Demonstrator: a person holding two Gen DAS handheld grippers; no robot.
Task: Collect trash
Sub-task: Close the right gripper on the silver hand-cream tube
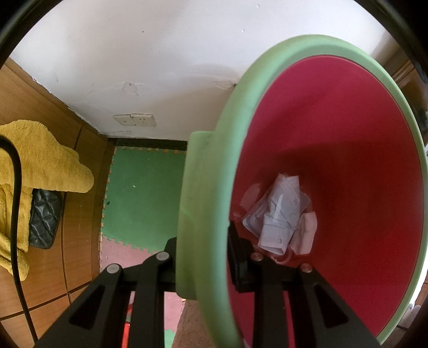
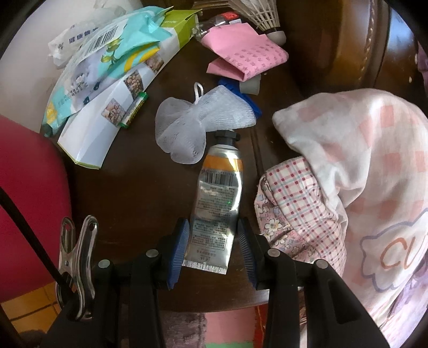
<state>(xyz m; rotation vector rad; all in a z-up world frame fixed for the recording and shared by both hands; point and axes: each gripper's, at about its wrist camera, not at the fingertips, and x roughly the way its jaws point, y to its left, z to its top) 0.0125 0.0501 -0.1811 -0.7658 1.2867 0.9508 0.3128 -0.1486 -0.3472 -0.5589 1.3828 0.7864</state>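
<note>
Right gripper [image 2: 213,242] straddles tube [image 2: 218,198], jaws narrow, pads beside it, grip unclear; mesh pouf [image 2: 195,125] touches tube's cap. Left gripper [image 1: 203,257] clamps bin [image 1: 203,187] rim.

Shuttlecock [image 2: 258,12] cut off by the top edge
</note>
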